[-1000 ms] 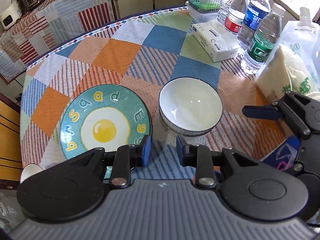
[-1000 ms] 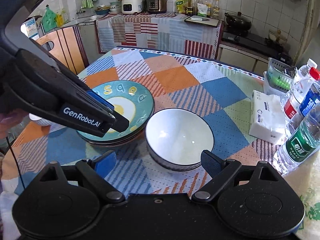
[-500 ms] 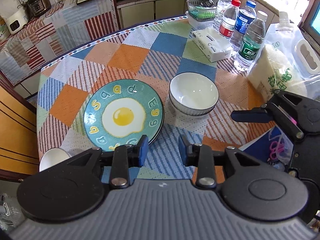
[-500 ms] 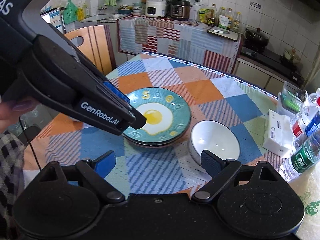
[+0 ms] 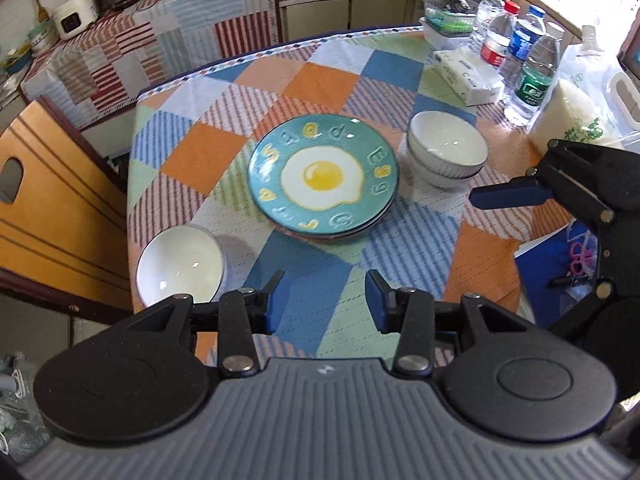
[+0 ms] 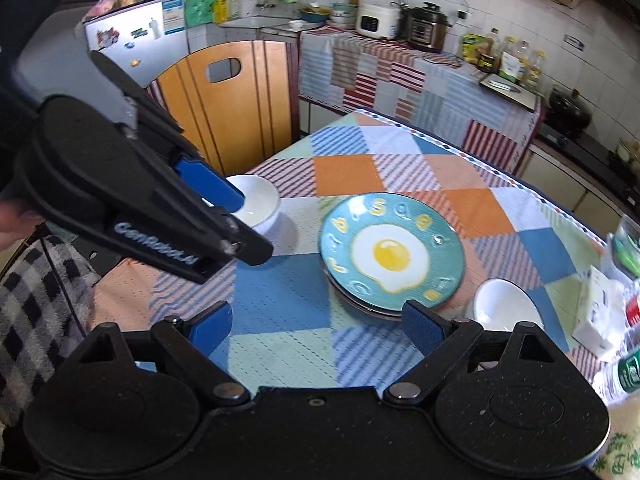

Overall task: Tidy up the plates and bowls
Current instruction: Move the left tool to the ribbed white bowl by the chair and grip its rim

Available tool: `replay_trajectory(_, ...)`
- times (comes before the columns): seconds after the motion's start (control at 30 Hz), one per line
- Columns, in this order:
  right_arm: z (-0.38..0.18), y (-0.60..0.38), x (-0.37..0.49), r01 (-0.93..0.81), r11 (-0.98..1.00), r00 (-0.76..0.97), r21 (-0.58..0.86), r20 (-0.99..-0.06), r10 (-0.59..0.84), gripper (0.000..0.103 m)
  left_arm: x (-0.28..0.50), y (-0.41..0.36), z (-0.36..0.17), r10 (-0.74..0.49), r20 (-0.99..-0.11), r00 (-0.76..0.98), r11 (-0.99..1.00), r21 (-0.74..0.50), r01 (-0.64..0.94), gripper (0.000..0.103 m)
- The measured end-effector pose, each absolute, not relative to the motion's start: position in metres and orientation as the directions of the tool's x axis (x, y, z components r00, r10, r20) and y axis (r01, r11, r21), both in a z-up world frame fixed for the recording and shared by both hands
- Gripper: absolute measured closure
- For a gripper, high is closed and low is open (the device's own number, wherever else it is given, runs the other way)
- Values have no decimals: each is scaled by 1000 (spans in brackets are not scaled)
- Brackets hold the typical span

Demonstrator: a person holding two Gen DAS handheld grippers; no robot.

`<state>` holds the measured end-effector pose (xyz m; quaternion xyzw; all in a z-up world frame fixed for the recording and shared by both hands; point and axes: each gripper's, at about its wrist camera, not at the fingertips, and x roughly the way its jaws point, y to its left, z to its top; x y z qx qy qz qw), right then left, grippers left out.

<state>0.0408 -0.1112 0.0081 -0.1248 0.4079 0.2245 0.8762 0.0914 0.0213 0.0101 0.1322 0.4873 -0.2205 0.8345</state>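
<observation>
A teal plate with a fried-egg picture (image 5: 323,178) (image 6: 392,254) lies on top of other plates at the table's middle. A white bowl stack (image 5: 447,154) (image 6: 506,308) stands to its right. A single white bowl (image 5: 180,266) (image 6: 256,204) sits near the table's left edge. My left gripper (image 5: 322,300) is open and empty, held above the table's near side. My right gripper (image 6: 318,322) is open wide and empty, near the plates. The left gripper shows in the right wrist view (image 6: 224,216), in front of the single bowl.
The table has a checked cloth (image 5: 332,76). Water bottles (image 5: 532,76), a tissue pack (image 5: 466,74), a green basket (image 5: 448,20) and a rice bag (image 5: 580,120) stand at the right. A wooden chair (image 5: 48,200) is at the left. A blue booklet (image 5: 560,256) lies near right.
Both grippers have pulled back and up from the table, so more of it shows. The left gripper's jaws have opened wider. The single bowl at the left has come into view.
</observation>
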Motion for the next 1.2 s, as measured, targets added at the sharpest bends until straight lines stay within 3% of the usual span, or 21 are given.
replay_trajectory(0.3,-15,-61,55,-594,804,512,-18,-779,362,9,100,82,-17,-206,-888,411,897,-3,443,59)
replay_trajectory(0.63,-64,-22,90,-625,781,541,-7,-725,427,9,128,143,-54,-195,-890,411,945,-59,321,59)
replay_trajectory(1.2,-149,11,130,-614,789,569,-19,-704,425,9,194,177,-121,-191,-895,404,972,-116,203,53)
